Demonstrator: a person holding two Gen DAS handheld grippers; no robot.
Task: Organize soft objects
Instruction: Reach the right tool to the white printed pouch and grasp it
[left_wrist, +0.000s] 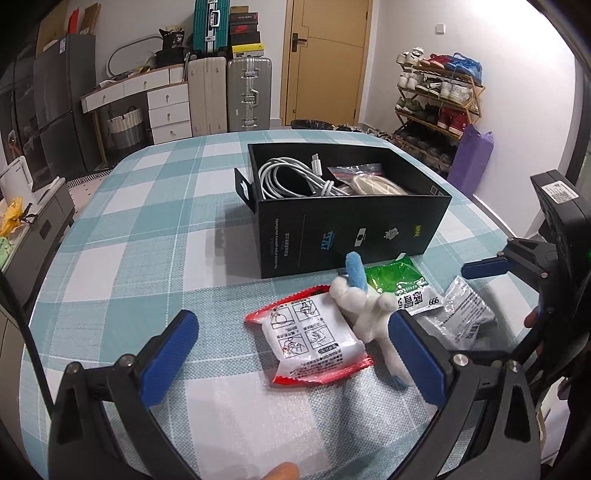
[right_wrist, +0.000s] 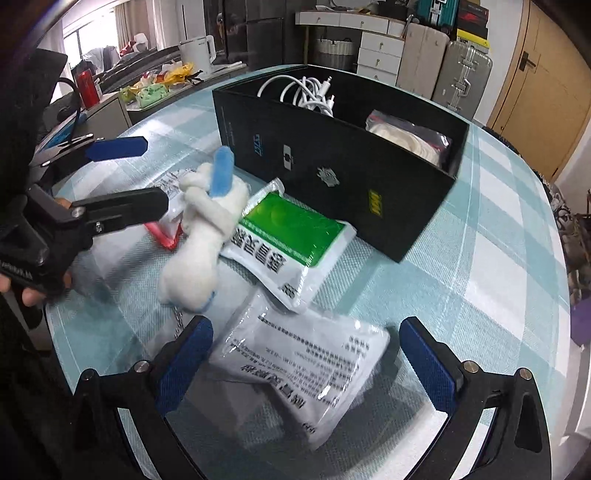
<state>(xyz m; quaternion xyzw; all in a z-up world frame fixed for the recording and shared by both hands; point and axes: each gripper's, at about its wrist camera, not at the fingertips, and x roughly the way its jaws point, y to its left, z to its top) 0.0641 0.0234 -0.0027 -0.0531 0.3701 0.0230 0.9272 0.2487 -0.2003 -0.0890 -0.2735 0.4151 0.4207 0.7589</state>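
A white plush toy with blue ears (left_wrist: 364, 306) (right_wrist: 207, 236) lies on the checked tablecloth, between a red-edged white packet (left_wrist: 314, 341) (right_wrist: 168, 221) and a green-and-white packet (left_wrist: 400, 282) (right_wrist: 295, 240). A silver-white packet (left_wrist: 465, 314) (right_wrist: 303, 365) lies nearest the right gripper. My left gripper (left_wrist: 295, 356) is open, its jaws either side of the red-edged packet and the plush. My right gripper (right_wrist: 306, 363) is open around the silver-white packet. An open black box (left_wrist: 347, 218) (right_wrist: 332, 155) behind them holds white cables (left_wrist: 291, 177) and a bagged beige item (left_wrist: 373, 182).
The table (left_wrist: 129, 258) is round, its edge close on the left and front. Suitcases (left_wrist: 247, 96), drawers and a shoe rack (left_wrist: 436, 99) stand behind it. A counter with a kettle (right_wrist: 197, 51) and a red bottle lies beyond the table in the right wrist view.
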